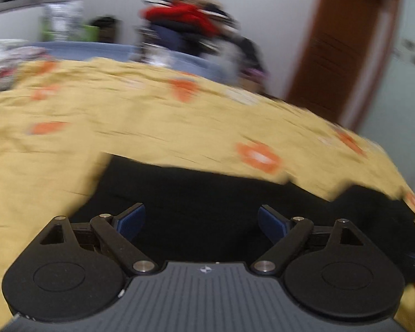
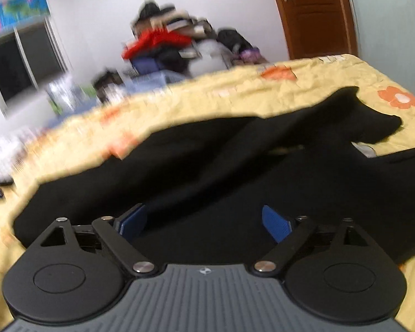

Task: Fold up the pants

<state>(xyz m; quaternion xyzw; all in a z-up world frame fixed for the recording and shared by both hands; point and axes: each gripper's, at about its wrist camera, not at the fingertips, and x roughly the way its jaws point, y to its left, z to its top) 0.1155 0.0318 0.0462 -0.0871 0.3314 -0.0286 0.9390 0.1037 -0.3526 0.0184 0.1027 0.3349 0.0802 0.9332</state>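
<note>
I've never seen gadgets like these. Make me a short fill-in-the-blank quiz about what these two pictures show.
1. The pants lying on the bed are ____ in colour.
2. The bedspread is yellow with ____ flowers.
3. The left tool and the right tool both have their jaws ____, with nothing gripped.
4. The door in the background is made of brown ____.

Missing words: black; orange; open; wood

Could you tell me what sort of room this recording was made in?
Most likely a bedroom at home: black pants lie on a yellow flowered bedspread, clothes are piled against the wall, beside a wooden door.
</note>
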